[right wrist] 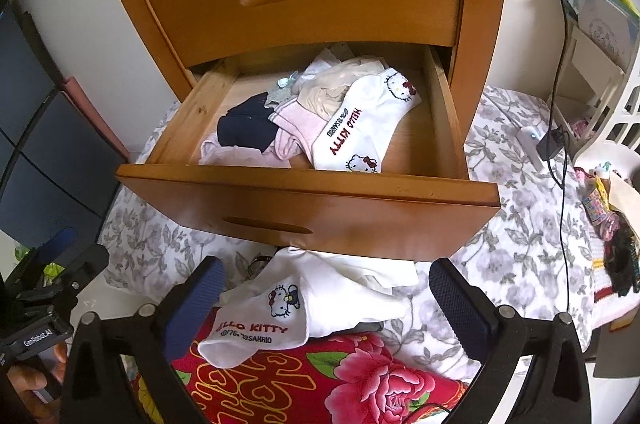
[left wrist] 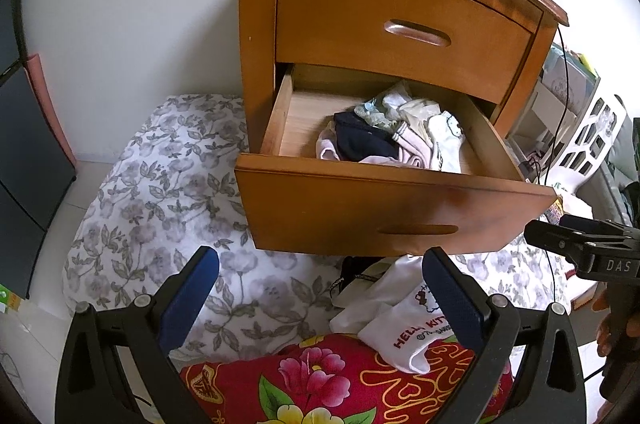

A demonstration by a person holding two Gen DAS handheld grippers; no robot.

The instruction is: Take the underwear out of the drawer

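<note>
Below the pulled-out lower wooden drawer (right wrist: 308,208), a white Hello Kitty garment (right wrist: 260,328) lies on floral bedding (right wrist: 500,264); right tongs (right wrist: 326,304) and left tongs (left wrist: 320,288) gape wide, empty.

The nightstand (right wrist: 320,4) is orange-brown wood with a smooth, slightly glossy varnish; the inside of its open drawer (right wrist: 440,112) is paler, raw-looking wood. The underwear (right wrist: 344,128) in it is soft matt cloth. The quilt (left wrist: 160,192) is matt printed cloth. Each hand-held gripper (right wrist: 324,300) is matt black plastic with blue ribbed pads (right wrist: 192,308) and shiny metal bolts.
</note>
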